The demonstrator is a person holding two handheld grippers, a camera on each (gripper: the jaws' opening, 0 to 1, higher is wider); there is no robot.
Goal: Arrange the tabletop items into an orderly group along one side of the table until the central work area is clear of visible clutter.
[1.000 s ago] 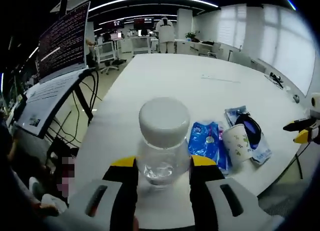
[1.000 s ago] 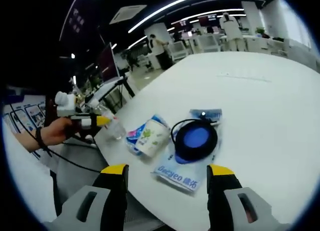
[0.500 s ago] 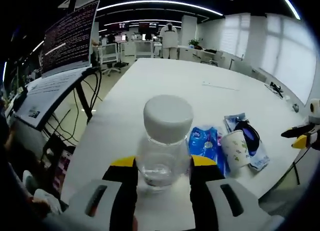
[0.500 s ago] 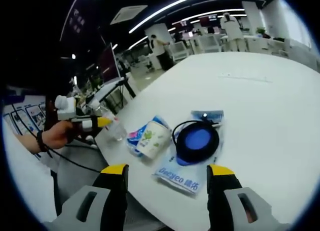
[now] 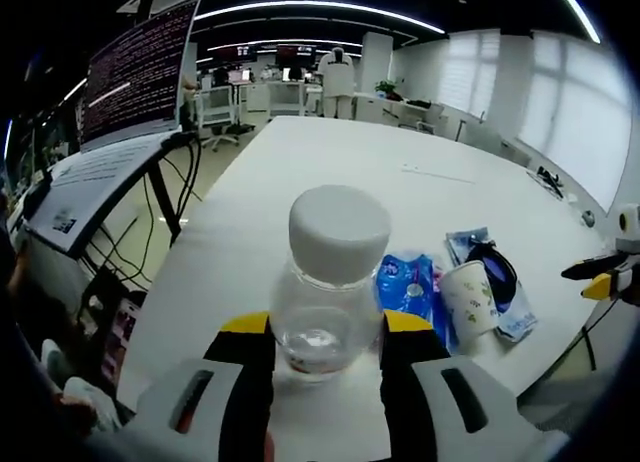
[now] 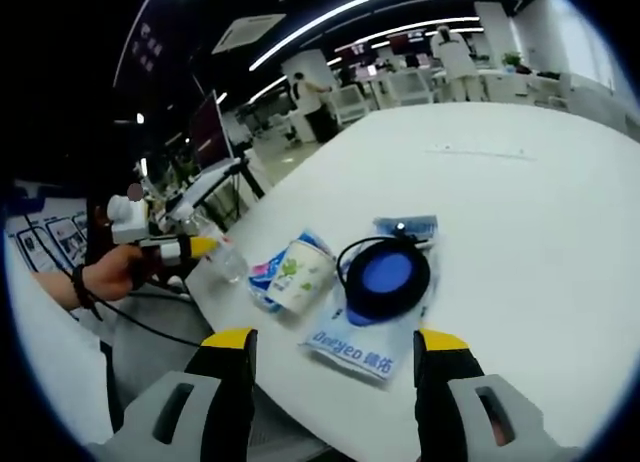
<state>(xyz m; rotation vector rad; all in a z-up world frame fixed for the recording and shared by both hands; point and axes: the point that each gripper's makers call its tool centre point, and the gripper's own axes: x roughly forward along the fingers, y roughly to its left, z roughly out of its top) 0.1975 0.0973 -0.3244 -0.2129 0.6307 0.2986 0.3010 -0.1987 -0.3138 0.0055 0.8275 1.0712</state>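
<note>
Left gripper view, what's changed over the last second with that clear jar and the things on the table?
The left hand-held gripper stays shut on the clear plastic jar with a white lid, which has risen slightly in the view and tilted a little. The paper cup, blue packet and round black-rimmed blue object lie where they were. The right hand-held gripper stays open and empty.

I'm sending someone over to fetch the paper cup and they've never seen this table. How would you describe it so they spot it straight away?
Go to the big white table and look at the cluster of items at its near edge. The paper cup lies on its side on a blue packet, between a clear jar and a round black-rimmed blue disc. It is the only white thing with a green leafy print.
</note>
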